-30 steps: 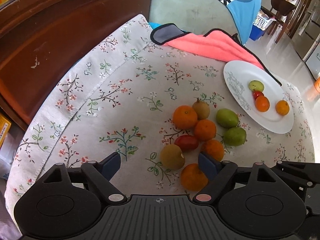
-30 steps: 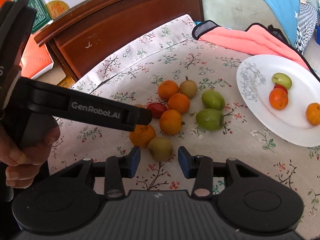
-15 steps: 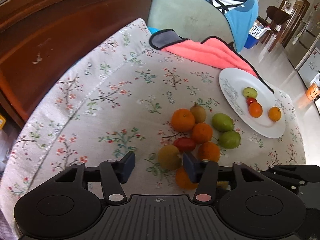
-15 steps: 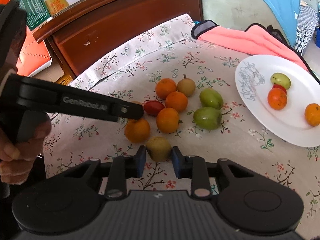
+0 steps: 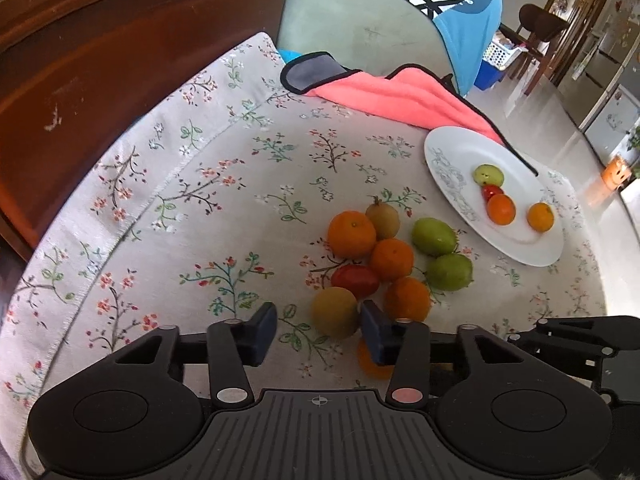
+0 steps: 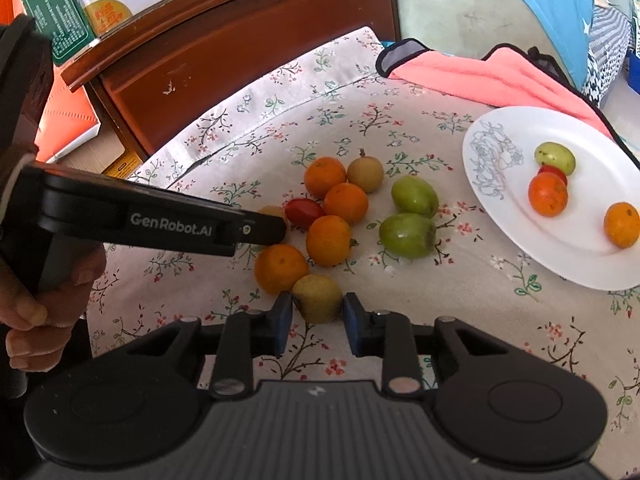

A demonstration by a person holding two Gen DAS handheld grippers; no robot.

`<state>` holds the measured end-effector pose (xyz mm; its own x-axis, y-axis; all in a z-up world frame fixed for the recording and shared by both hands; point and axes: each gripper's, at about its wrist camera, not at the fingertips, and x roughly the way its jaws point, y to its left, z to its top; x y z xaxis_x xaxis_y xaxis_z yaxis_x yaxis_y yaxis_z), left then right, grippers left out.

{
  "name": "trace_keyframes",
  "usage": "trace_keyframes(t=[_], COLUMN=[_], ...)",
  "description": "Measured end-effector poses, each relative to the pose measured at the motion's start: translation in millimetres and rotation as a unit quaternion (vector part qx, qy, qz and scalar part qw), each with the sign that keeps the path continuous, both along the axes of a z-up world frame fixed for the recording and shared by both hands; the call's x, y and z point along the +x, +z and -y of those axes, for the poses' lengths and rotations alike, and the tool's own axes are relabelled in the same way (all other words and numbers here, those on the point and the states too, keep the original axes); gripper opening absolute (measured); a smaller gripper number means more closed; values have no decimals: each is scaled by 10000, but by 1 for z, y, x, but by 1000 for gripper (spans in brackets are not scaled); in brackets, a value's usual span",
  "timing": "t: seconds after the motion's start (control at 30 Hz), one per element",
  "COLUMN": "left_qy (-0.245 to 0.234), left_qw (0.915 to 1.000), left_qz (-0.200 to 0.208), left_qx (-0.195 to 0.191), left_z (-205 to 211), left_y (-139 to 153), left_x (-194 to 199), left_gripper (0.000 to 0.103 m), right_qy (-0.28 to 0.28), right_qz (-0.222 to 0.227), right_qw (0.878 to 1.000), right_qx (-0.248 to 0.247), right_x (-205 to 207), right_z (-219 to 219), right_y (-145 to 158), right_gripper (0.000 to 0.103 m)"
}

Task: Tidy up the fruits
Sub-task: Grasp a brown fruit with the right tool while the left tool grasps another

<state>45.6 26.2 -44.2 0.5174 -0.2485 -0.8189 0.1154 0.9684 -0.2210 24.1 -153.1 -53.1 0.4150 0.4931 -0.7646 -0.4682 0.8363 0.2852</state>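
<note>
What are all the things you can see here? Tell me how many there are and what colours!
oranges: six, orange; four on the tablecloth, two on the plate.
brownish fruits: three, yellow-brown; all on the tablecloth.
green fruits: three, green; two on the tablecloth, one on the plate.
tomatoes: two, red; one in the pile, one on the plate.
plate: one, white; right side of the tablecloth.
tablecloth: one, pale floral.
towel: one, pink; behind the plate.
cabinet: one, brown wood; far left.
left gripper: black, open, over the pile.
right gripper: black, pads against a brownish fruit.
left hand: holding the left gripper.
</note>
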Motion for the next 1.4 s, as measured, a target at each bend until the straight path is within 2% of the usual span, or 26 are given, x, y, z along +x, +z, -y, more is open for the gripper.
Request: trace_keyframes(t=[0.1, 0.23, 0.4, 0.47, 0.5, 0.53, 0.83, 0.93, 1.07, 1.4], left_qy=[0, 61, -5, -48, -67, -85, -90, -44, -93, -317], left_qw=[10000, 9999, 9999, 9999, 9999, 9999, 9995, 9994, 9977, 9945], left_qz=[28, -86, 5, 26, 37, 37, 161, 264, 595, 989], left_qx=[-73, -75, 102, 112, 110, 118, 252, 220, 318, 163], left_z=[0, 4, 12, 13, 13, 13, 15, 13, 16, 38], left_y=[2, -4, -6, -6, -6, -6, 2, 10, 26, 52], left_x=[-1, 1, 1, 1, 1, 1, -3, -5, -8, -7], left_gripper=[35, 35, 37, 35, 28, 25, 25, 25, 25, 25], right_qy=[5, -80, -113, -103, -98, -94, -112, -133, -217, -629], right_qz=[45, 55, 11, 7, 4, 5, 32, 73, 136, 444], right_qw=[10000, 9999, 9998, 9999, 9999, 9999, 9999, 9999, 9996, 9961], right_qx=[-68, -141, -145, -134, -130, -127, -76, -23, 113, 423], right_x=[0, 1, 1, 0, 1, 1, 3, 4, 7, 21], right_z=[1, 4, 4, 3, 3, 3, 5, 8, 13, 39], right_y=[2, 2, 1, 1, 1, 2, 5, 9, 17, 43], right_gripper=[28, 28, 28, 28, 28, 28, 28, 28, 28, 28])
